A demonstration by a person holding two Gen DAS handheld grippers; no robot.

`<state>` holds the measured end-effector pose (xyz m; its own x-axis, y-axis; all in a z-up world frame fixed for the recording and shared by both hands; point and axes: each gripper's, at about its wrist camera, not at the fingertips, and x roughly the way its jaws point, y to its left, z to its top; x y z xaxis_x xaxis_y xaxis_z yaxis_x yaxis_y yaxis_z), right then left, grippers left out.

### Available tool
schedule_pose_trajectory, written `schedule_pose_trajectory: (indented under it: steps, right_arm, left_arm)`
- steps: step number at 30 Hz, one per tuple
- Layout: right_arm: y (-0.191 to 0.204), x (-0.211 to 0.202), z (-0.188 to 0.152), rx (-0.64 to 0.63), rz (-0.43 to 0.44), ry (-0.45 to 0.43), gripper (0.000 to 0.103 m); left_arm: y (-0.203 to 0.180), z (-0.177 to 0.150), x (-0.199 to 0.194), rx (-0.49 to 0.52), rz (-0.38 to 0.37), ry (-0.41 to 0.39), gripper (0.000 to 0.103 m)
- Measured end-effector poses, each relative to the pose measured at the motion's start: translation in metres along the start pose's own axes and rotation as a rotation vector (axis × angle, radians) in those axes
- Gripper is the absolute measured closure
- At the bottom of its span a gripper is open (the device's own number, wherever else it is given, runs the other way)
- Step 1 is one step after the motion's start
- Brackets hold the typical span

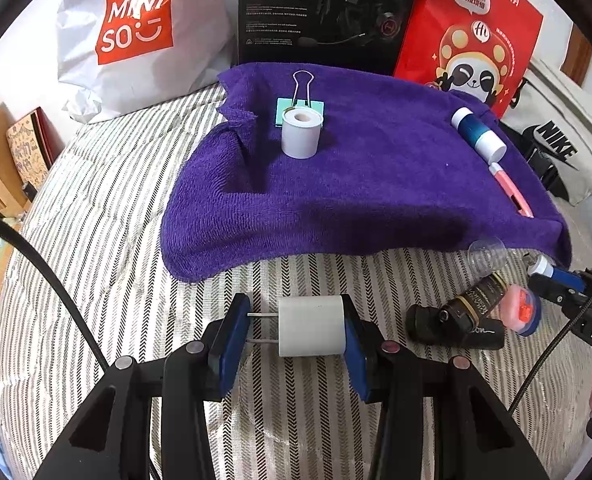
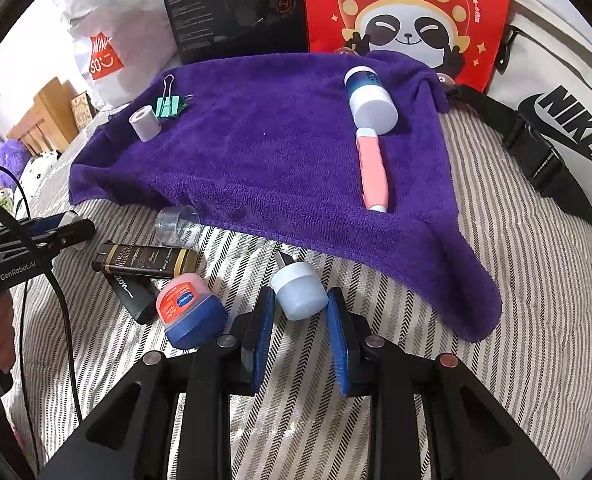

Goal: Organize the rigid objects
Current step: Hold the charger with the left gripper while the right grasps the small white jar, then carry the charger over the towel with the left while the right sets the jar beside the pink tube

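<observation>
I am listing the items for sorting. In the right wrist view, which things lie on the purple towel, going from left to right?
White tape roll → green binder clip → blue bottle with white cap. The pink pen-like stick sits right below the bottle, so its place is unclear.

White plug adapter (image 1: 311, 326) lying sideways, prongs pointing left, small pale jar (image 2: 300, 291) tilted over striped bed, tape roll (image 1: 301, 133) upright on purple towel (image 1: 376, 184) against green binder clip (image 1: 300, 110)
</observation>
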<state>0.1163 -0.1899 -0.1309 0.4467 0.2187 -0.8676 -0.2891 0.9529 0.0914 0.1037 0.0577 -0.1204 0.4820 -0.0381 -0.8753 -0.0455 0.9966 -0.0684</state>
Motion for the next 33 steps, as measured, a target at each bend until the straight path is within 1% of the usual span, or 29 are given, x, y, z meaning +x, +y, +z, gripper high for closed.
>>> schedule_pose_trajectory:
  steps: [2,4,10,18,27,33]
  right_arm:
    - [-0.002,-0.004,-0.001,0.007,0.0,0.002,0.076]
    - [-0.003,-0.012,-0.002,0.009,0.002,-0.011,0.076]
    - [-0.004,-0.031,0.002,0.007,0.006,-0.045,0.076]
    - [-0.002,-0.048,0.016,-0.002,0.02,-0.087,0.076]
    - [-0.004,-0.057,0.033,-0.01,0.019,-0.118,0.076]
    - [-0.008,-0.053,0.046,-0.01,0.012,-0.123,0.076]
  left_arm:
    - [0.006,-0.001,-0.005,-0.028,-0.04,-0.001,0.061]
    - [0.009,-0.002,-0.011,-0.038,-0.059,-0.006,0.061]
    - [0.011,0.002,-0.025,-0.047,-0.065,-0.013,0.061]
    - [0.007,0.011,-0.038,-0.044,-0.058,-0.023,0.061]
    - [0.007,0.027,-0.042,-0.039,-0.058,-0.04,0.061]
    - [0.009,0.038,-0.042,-0.037,-0.057,-0.045,0.061]
